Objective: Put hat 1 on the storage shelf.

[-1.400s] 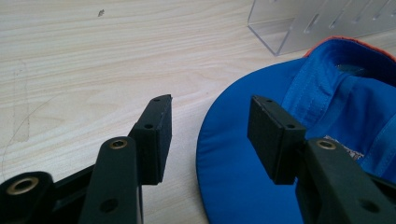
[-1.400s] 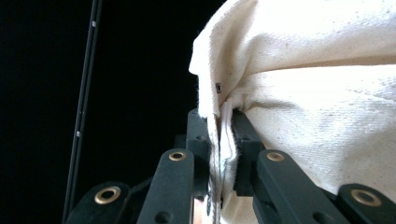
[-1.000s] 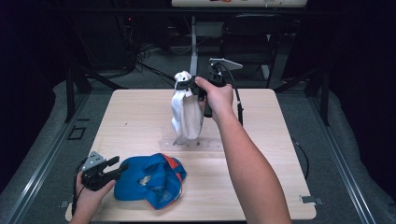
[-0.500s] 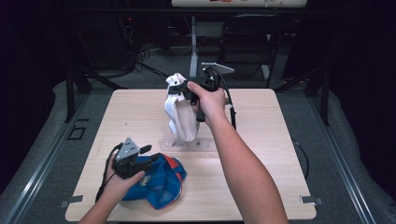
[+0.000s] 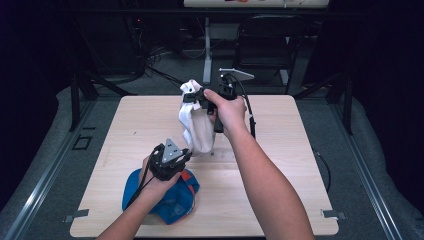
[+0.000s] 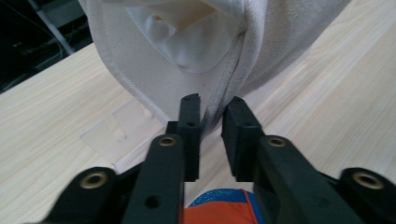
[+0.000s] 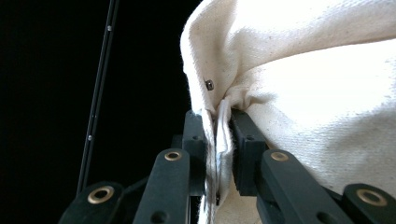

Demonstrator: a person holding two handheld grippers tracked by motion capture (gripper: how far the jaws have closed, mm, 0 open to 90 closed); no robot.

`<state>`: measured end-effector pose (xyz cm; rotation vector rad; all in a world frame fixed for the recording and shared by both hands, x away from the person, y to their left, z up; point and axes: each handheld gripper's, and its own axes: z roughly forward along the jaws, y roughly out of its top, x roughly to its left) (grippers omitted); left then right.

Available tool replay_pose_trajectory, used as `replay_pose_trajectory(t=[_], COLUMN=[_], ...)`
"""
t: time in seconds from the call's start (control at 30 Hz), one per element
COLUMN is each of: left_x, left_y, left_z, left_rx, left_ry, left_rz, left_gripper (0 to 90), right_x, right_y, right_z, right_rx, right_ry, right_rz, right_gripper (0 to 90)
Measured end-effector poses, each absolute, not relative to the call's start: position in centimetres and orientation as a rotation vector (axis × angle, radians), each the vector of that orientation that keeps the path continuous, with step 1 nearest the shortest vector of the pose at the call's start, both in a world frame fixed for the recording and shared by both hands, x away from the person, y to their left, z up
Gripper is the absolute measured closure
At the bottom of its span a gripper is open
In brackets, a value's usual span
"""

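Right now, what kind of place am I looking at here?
Probably a lab or recording workspace: a bare wooden table stands on grey flooring in a dark room, with loose cables and black metal stands behind it.

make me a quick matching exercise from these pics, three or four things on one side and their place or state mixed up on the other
Things:
1. white cap
2. blue and orange cap
3. right gripper
4. left gripper

Places or states:
a. lying on the table under the left hand
b. jaws closing around the lower edge of the white cloth, a gap showing
c. held up off the table, hanging down
d. clamped on a fold of white cloth

Pairs: 1-c, 2-a, 3-d, 4-b
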<state>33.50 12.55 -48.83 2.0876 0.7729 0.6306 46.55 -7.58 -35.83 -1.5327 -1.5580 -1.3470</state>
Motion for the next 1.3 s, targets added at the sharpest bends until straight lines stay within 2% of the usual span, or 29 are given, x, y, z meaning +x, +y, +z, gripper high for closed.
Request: replay_pose_trajectory(t=[0.3,0.57,0.87,1.1,1.3], left_x=[33.3,33.1,33.0,32.9,32.8], left_y=[13.0,13.9,14.5,14.6,14.3], left_z=[-48.9,-49.3,-49.8,-50.0,-50.1], left_rx=[2.097,2.111,2.095,2.096,2.103], left_ry=[0.764,0.779,0.830,0.859,0.879], left_rz=[0.679,0.695,0.673,0.658,0.662], left_gripper=[83.9,84.9,84.9,85.1,85.3], right_x=[45.3,41.8,37.4,34.7,32.5], right_y=[-9.4,-13.6,-18.6,-21.3,-22.7], right_z=[-35.0,-33.9,-37.5,-41.0,-42.5], right_rx=[-1.534,-1.468,-1.490,-1.575,-1.579], right_ry=[-1.638,-1.703,-1.744,-1.768,-1.715], right_rz=[-1.429,-1.577,-1.644,-1.686,-1.783], right_gripper=[63.6,59.4,54.9,58.2,56.7])
